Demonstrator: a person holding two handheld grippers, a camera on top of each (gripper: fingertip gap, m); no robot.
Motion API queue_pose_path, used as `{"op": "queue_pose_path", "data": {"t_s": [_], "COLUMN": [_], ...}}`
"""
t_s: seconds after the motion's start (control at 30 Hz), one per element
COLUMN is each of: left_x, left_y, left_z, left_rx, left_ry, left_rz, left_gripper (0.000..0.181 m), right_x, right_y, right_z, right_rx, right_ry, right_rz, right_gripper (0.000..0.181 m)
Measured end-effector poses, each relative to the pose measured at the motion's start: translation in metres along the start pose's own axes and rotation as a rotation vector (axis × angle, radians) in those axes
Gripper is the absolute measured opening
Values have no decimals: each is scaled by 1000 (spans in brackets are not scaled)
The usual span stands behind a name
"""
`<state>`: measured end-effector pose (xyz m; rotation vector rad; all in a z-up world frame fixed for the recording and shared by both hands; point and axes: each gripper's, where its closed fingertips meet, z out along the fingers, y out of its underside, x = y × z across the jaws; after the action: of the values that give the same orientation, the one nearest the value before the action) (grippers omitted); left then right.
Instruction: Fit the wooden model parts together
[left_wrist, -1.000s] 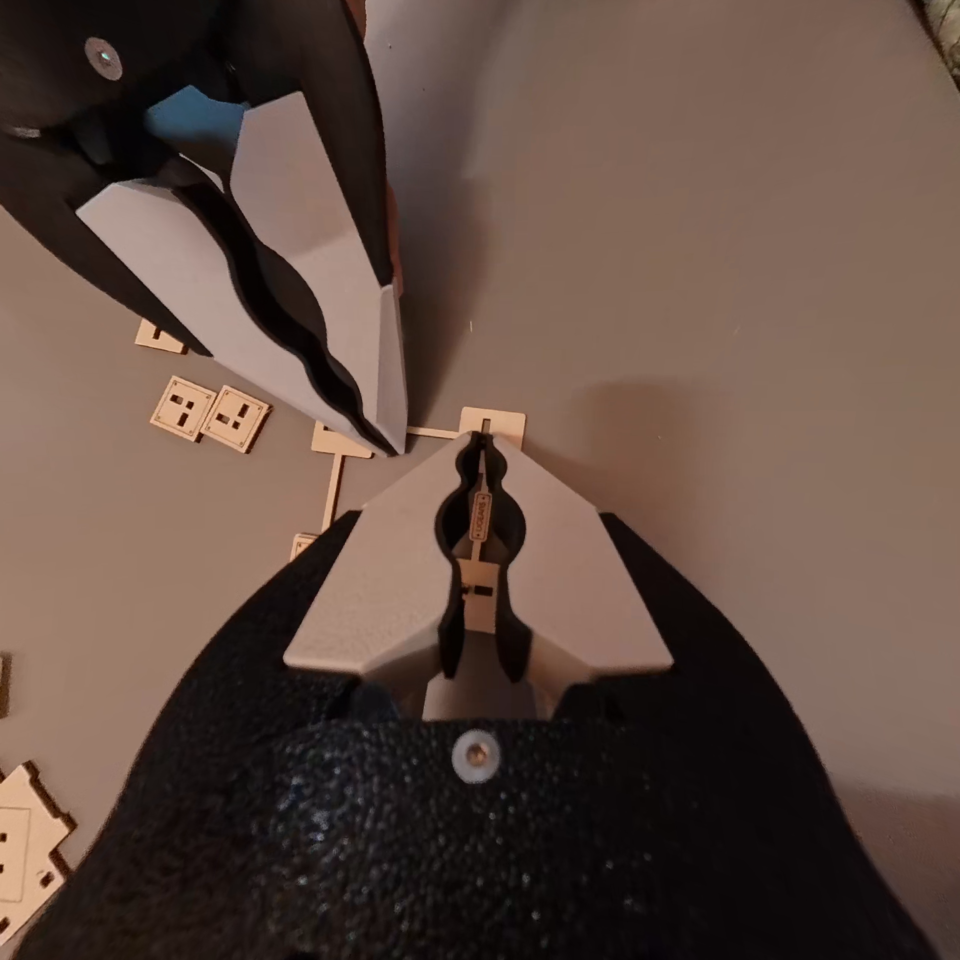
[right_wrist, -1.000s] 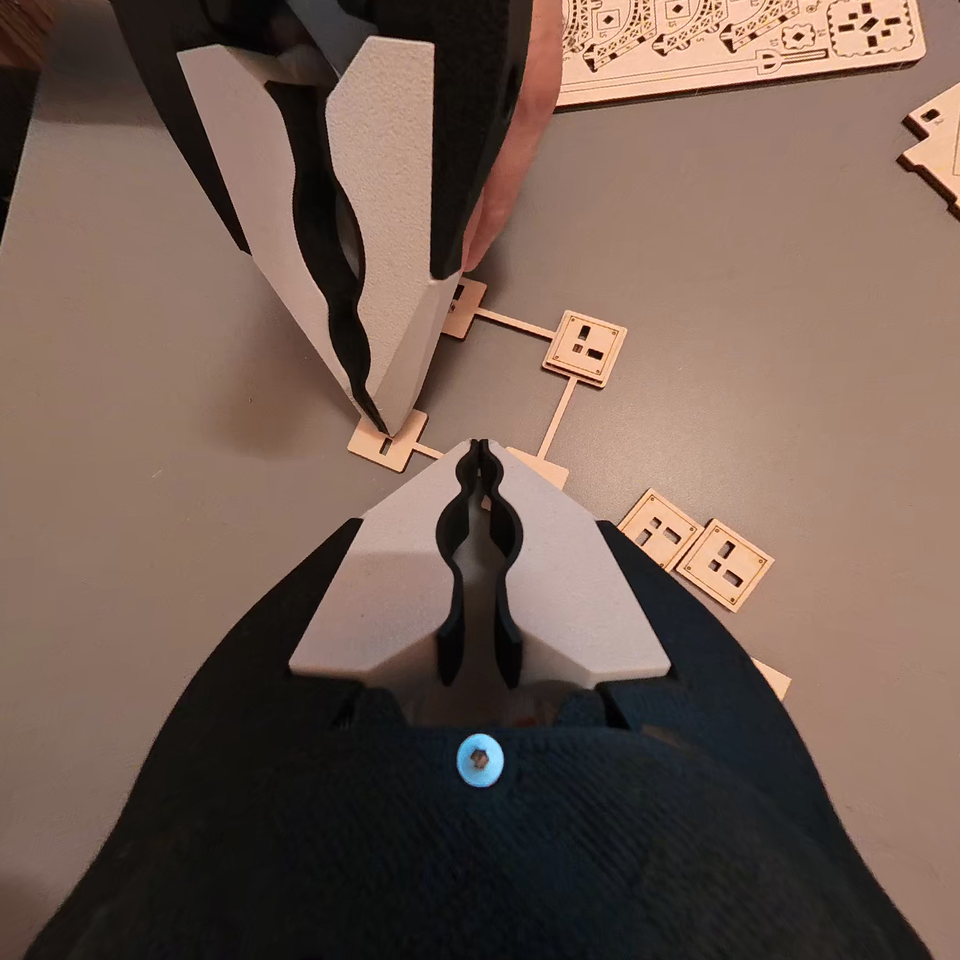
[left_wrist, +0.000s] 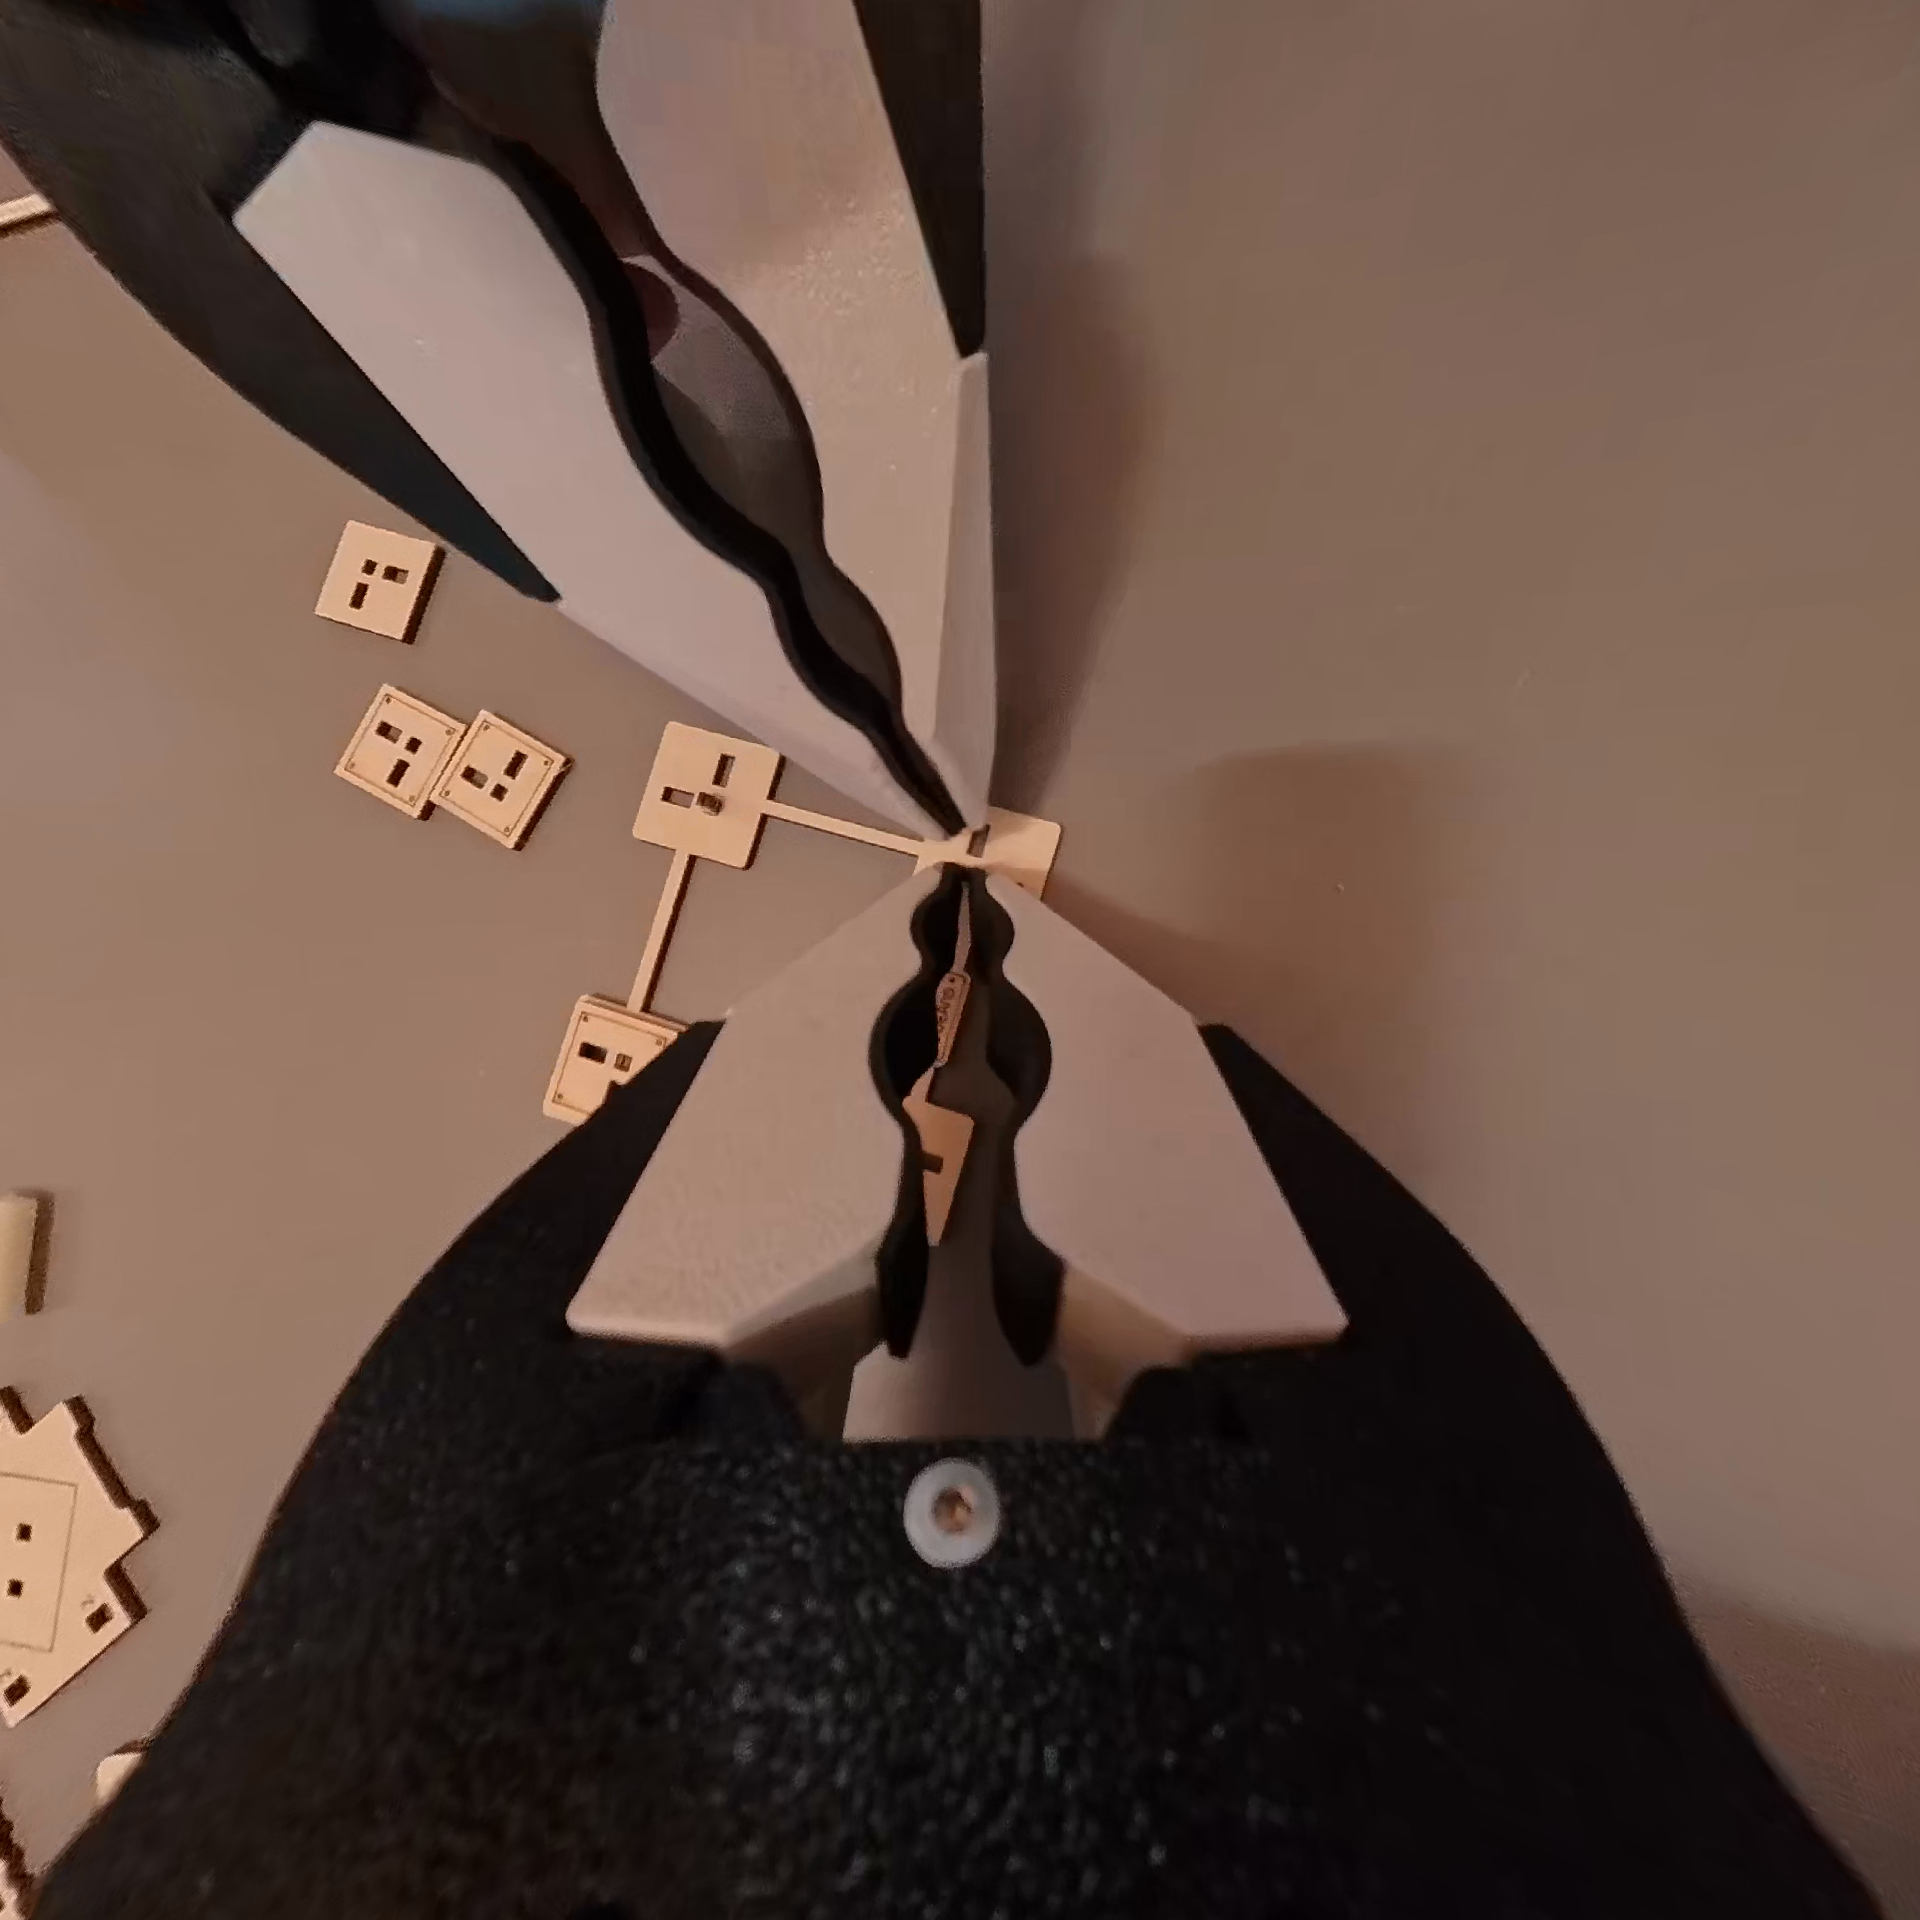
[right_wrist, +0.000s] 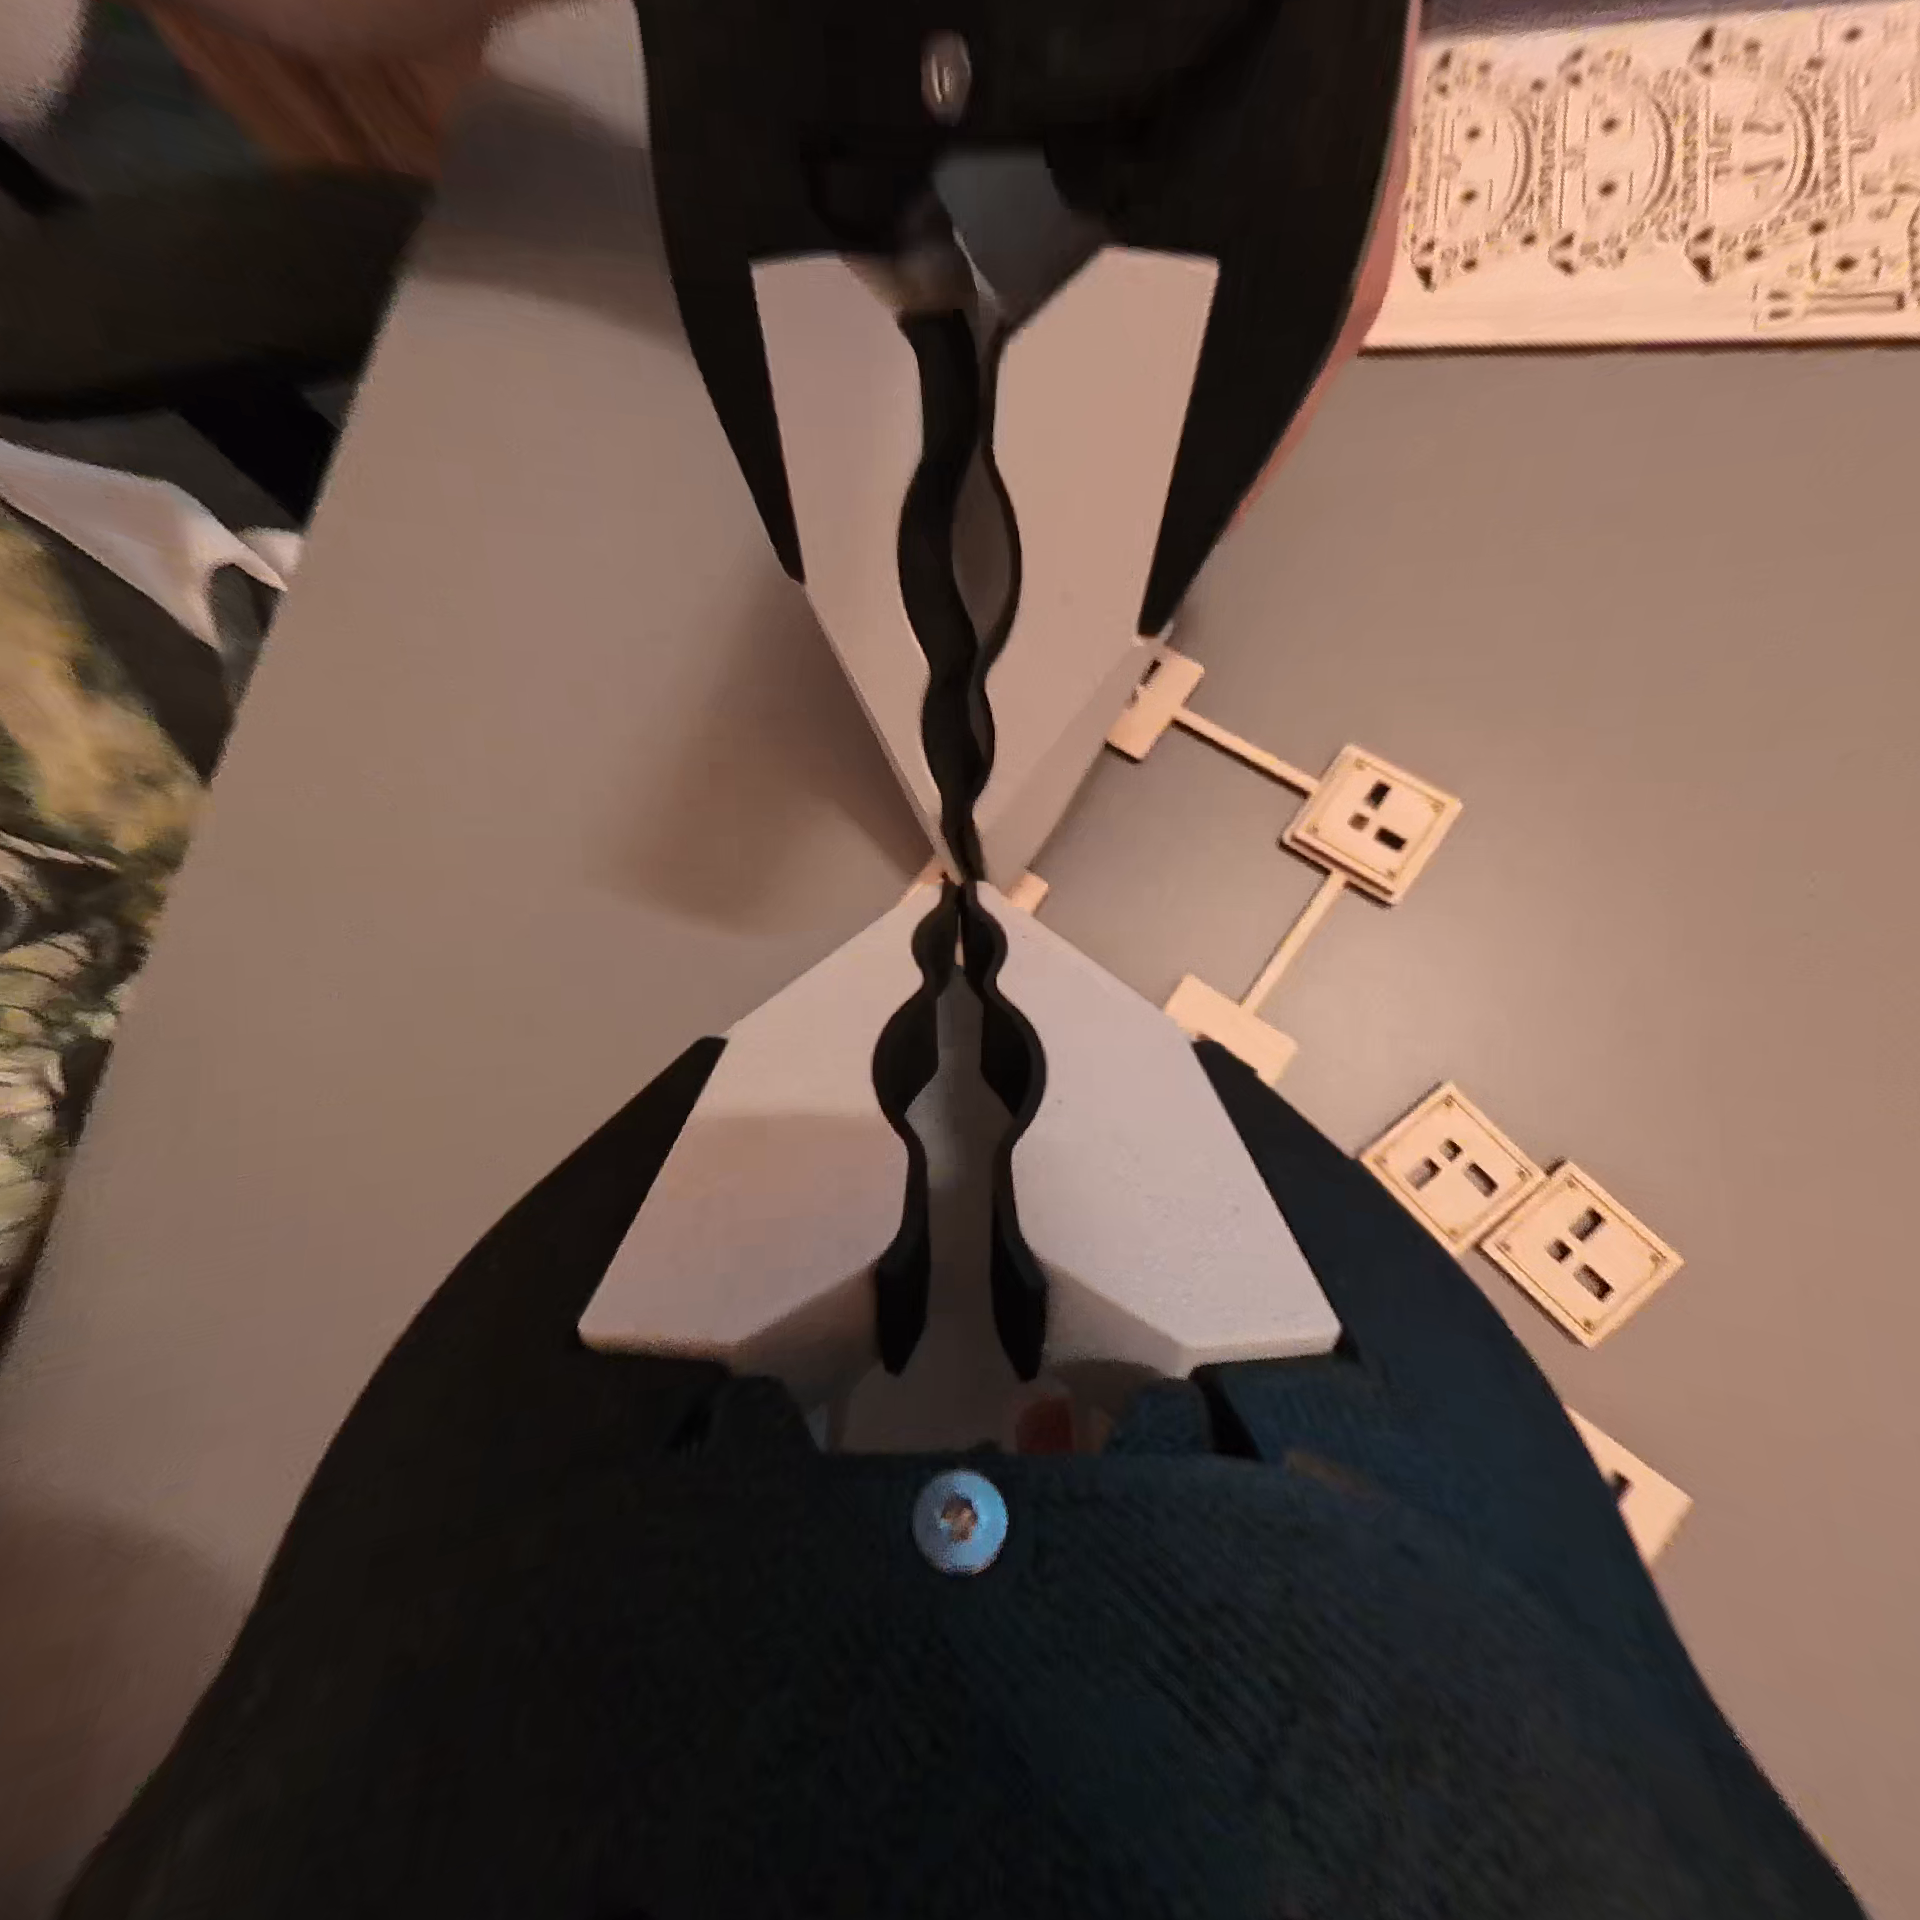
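Moved tip-to-tip over the slotted square (left_wrist: 1023, 844): left gripper (left_wrist: 961, 894) clenched on wooden strip (left_wrist: 948, 1023), lengthwise; right gripper (right_wrist: 958, 902) clenched empty.

the left gripper (left_wrist: 961, 883) is showing a black, pebbly-textured body (left_wrist: 831, 1662) that is spreading wide toward the camera, with one pale round screw (left_wrist: 951, 1538) sitting at its middle. two pale grey, wedge-shaped fingers (left_wrist: 769, 1132) are tapering to a point, each one lined along its inner edge with a black wavy pad (left_wrist: 899, 1226). the right gripper (right_wrist: 956, 899) is looking much the same: a dark body (right_wrist: 935, 1714), a bluish screw (right_wrist: 959, 1523), grey wedge fingers (right_wrist: 1143, 1164) and black wavy pads (right_wrist: 902, 1195). a small reddish spot (right_wrist: 1044, 1421) is peeking out behind its fingers.
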<state>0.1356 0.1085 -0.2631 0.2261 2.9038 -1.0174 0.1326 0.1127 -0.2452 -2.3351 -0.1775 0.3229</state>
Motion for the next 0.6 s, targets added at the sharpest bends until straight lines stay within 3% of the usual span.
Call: {"op": "queue_pose_path", "data": {"t_s": [0.17, 0.6], "left_x": [-1, 0], "left_y": [0, 1], "left_z": [0, 0], "left_rx": [6, -87], "left_ry": [-7, 12], "left_rz": [-2, 5], "left_gripper": [0, 0], "right_x": [0, 4], "right_y": [15, 16], "right_z": [11, 9], "right_rx": [-93, -94], "right_ry": [6, 20], "right_rz": [-1, 7], "right_gripper": [0, 0]}}
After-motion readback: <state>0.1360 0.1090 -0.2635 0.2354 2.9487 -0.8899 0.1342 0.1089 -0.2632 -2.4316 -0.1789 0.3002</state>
